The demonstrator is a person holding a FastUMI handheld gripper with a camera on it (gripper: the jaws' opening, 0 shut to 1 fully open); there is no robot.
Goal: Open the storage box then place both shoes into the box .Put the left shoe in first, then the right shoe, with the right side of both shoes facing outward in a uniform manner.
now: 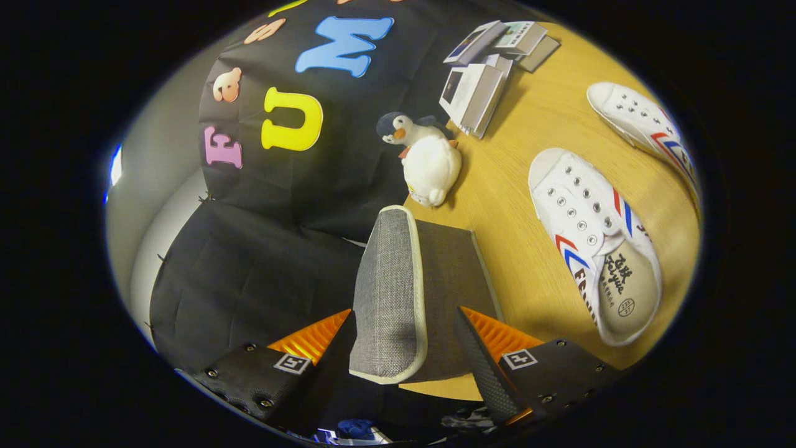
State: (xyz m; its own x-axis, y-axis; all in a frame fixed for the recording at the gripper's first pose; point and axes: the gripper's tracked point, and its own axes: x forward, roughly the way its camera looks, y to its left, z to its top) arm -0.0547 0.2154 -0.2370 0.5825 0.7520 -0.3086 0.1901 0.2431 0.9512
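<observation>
box: grey fabric storage thing, dark woven cloth, sitting on the wooden table right by the booth wall.
lid: grey weave with pale cream piping round the edge, flipped up on its edge, rising between the two fingers and on past them.
gripper: black fingers with orange ribbed backing, spread on either side of the lid; left finger looks right up against the lid's side, right finger sits apart from it with a bit of box showing in between, so can't call it a proper squeeze, honestly can't tell if clamped or just loose around it.
pose: tilted hard, table running off at a slant, fingers pointing along the box toward the wall.
near shoe: white canvas sneaker with red and blue stripes, laceless eyelets, lying on the table just right of the box, insole showing.
far shoe: same kind, further out past the first one, well apart from the box.
count: two shoes, one box, one plush penguin beyond the lid, one small pile of booklets at the back.
</observation>
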